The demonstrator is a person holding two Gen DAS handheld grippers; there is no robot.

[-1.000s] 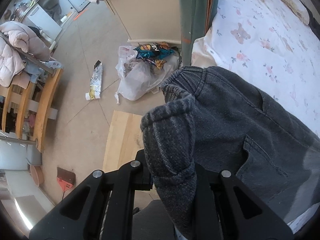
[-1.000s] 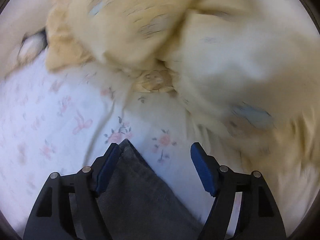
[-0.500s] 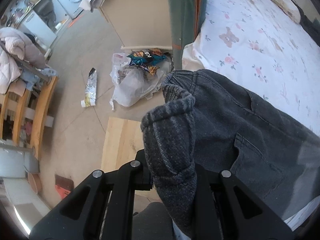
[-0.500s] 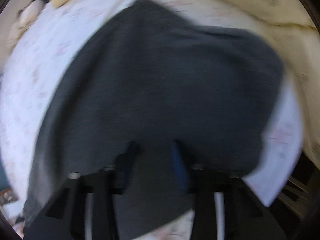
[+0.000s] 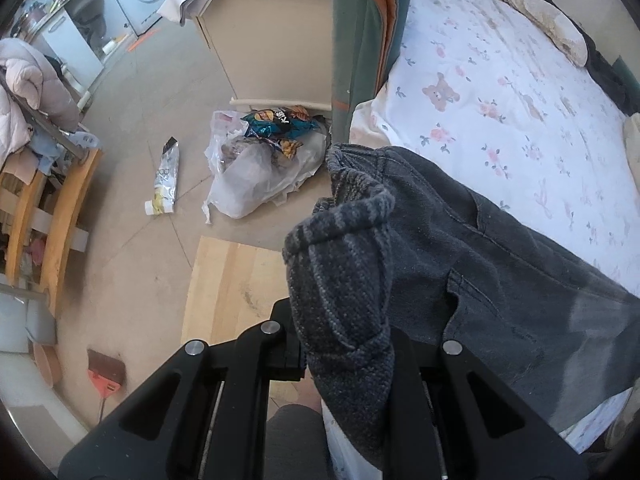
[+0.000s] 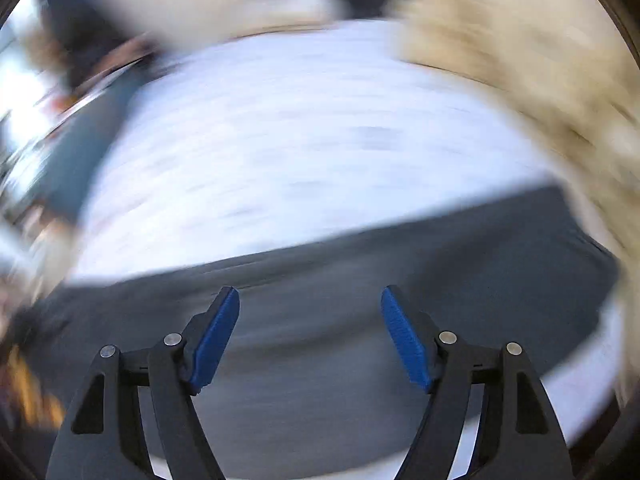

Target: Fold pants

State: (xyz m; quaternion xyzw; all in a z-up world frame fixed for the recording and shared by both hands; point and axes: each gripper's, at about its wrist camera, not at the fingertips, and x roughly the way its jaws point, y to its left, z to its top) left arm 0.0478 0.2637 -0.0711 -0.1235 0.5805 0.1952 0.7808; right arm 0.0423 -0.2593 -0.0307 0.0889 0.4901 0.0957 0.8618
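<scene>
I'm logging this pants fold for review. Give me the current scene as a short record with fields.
garment: dark grey pants, spread on the floral bedsheet
left gripper: shut on the pants' ribbed edge
right gripper: jaws just opened, nothing between the pads, above the pants
right view: heavily blurred
floor: plastic bag of snack wrappers

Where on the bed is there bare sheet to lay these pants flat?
Bare floral sheet runs from the pants up to the pillow at the head. The bed's near edge is taken by the pants, clamped in the left gripper. The floor by the trash bag is cluttered.
</scene>
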